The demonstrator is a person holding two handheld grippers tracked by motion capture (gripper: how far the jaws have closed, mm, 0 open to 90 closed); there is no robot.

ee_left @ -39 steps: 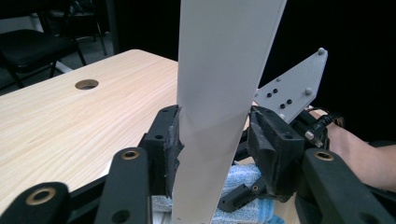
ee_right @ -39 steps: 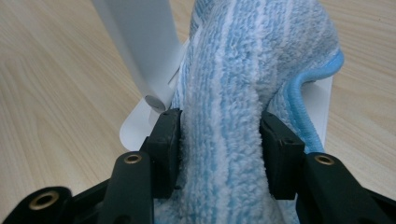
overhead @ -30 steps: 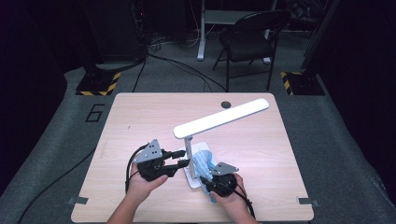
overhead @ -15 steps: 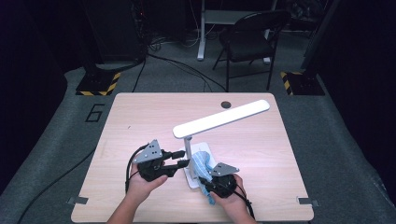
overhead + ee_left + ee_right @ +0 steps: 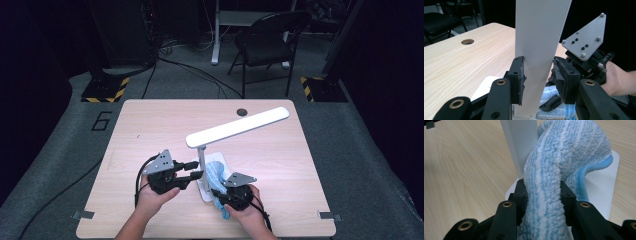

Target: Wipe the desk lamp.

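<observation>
A white desk lamp stands on the wooden table (image 5: 150, 130), its long head (image 5: 237, 127) on a flat post (image 5: 202, 160) that rises from a white base (image 5: 601, 187). My left gripper (image 5: 199, 169) comes from the left and is shut on the post (image 5: 540, 37), one pad on each side. A blue and white striped cloth (image 5: 215, 172) lies over the base, right of the post. My right gripper (image 5: 543, 195) has just been closing and is now shut on the cloth (image 5: 564, 152), which bulges up between its pads.
A round cable hole (image 5: 242, 112) sits near the table's far edge. Behind the table are a black folding chair (image 5: 270, 40) and two yellow-and-black striped stand feet (image 5: 105, 90). Bare tabletop spreads to the left, right and far side of the lamp.
</observation>
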